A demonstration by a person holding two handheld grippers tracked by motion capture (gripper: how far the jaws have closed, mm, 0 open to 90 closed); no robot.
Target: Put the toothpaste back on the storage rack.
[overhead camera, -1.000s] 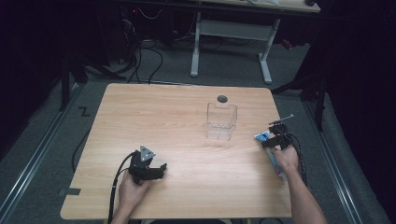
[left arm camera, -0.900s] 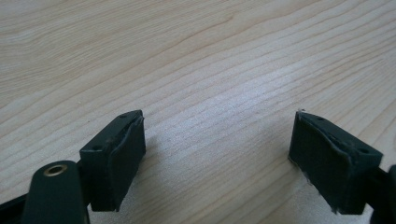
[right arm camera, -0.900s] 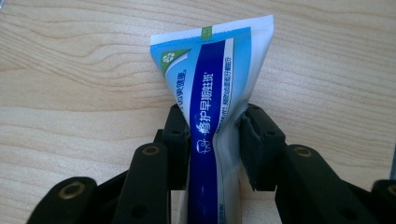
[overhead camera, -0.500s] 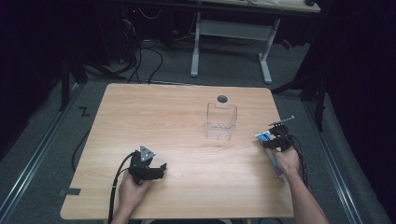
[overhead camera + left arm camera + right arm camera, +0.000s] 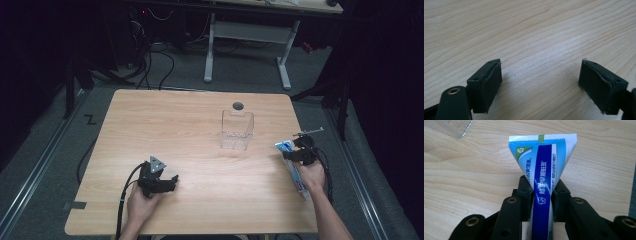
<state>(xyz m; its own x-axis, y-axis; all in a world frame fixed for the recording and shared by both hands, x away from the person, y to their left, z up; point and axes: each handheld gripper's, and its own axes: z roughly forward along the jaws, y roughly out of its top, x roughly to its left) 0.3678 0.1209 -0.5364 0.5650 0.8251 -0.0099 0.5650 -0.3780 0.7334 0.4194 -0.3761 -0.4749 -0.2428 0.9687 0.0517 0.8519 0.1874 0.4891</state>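
A blue and white toothpaste tube (image 5: 543, 167) lies pinched between the jaws of my right gripper (image 5: 541, 192), its flat crimped end pointing away from me. In the high view the same tube (image 5: 296, 172) sits under my right gripper (image 5: 299, 152) near the table's right edge, its flat end lifted slightly. The jaws have just closed onto the tube. A clear plastic box (image 5: 237, 130) stands upright on the table, left of and beyond that gripper. My left gripper (image 5: 170, 184) rests at the front left, and its jaws (image 5: 540, 82) stand wide apart over bare wood.
The wooden table (image 5: 175, 125) has a round cable hole (image 5: 238, 105) behind the clear box. A corner of that box (image 5: 456, 127) shows at the upper left of the right gripper view. The table's right edge (image 5: 305, 150) runs close to my right hand.
My right gripper has closed on the toothpaste tube and lifted a little with it. The left gripper has stayed where it was.
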